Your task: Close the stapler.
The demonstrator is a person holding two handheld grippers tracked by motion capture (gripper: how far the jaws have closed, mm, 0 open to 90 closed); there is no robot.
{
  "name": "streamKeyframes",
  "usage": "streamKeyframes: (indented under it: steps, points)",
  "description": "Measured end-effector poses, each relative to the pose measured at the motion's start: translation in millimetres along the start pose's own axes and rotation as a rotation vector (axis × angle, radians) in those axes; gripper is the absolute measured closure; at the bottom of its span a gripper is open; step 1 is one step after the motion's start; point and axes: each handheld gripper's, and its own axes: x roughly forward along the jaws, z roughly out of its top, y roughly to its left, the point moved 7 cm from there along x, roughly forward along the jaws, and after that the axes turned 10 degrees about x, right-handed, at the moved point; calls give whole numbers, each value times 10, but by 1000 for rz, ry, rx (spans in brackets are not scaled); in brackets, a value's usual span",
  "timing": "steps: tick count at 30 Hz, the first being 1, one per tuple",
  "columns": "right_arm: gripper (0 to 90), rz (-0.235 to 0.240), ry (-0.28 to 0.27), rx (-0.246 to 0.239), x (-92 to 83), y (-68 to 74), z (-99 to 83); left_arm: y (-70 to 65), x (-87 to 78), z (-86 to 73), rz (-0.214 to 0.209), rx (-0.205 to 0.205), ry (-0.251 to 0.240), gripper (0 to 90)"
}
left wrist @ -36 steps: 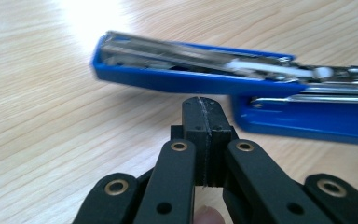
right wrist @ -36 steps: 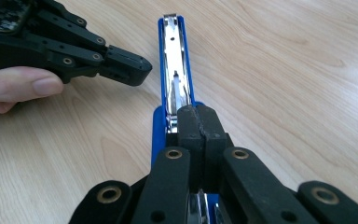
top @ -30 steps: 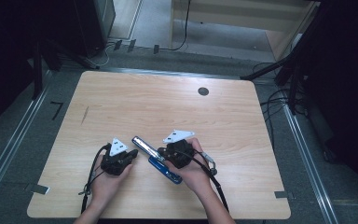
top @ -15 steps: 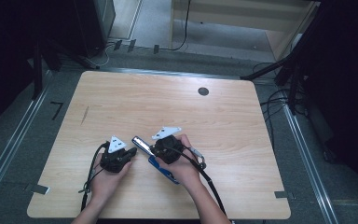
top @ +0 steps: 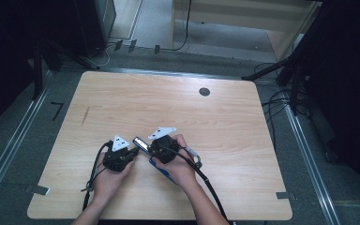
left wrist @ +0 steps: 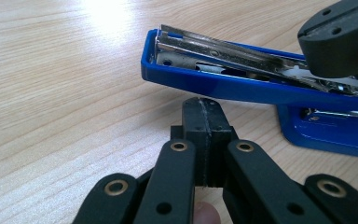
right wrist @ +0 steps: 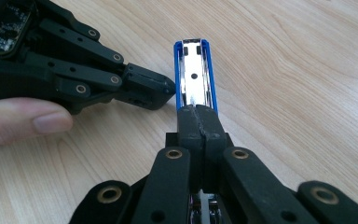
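Closest in, at the table's [top: 178, 108] front edge: left hand [top: 107, 177] and right hand [top: 182, 168], each wrapped around a gripper and turned inward toward one shared spot. Left gripper [left wrist: 204, 106] with jaws pressed together on nothing, blunt tip set just under and against the side of the blue stapler [left wrist: 223, 86], probably to prop it or stop it from sliding sideways. Right gripper [right wrist: 196, 111] likewise closed and empty, tips laid on top of the bare metal staple channel, apparently to press down or push along it rather than to grasp. Between both tips, the stapler itself [top: 139, 142], lying slantwise on the wood near the front edge, front end lifted clear of its blue base and shiny channel facing up, so seemingly open for loading or closing. Hence two shut tips used as poking fingers, one from the side and one from above. Farther off, bare wood, then a small dark round hole [top: 204, 92] near the far edge.
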Motion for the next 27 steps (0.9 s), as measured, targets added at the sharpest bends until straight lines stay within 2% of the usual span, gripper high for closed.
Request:
streamKeyframes:
  steps: [5, 6, 9, 12, 23, 24, 27]
  points:
    - [900, -8, 2, 0, 13, -10, 0, -16, 7, 9, -14, 12, -2, 900]
    - [900, -11, 3, 1, 18, -15, -2, -32, 17, 14, -20, 30, 2, 900]
    - [900, -13, 4, -2, 18, -15, -5, -39, 18, 16, -20, 26, 0, 900]
    - [900, -14, 2, -4, 12, -16, -2, -23, -6, 34, -18, 10, -23, 900]
    - [900, -14, -20, -7, -53, -31, 23, -103, -73, 129, -36, 43, -59, 900]
    - [900, -11, -24, -3, -63, -23, 28, -115, -88, 146, -39, 38, -74, 900]
    - [900, -13, -36, -5, -96, -10, 41, -126, -104, 155, -44, 41, -79, 900]
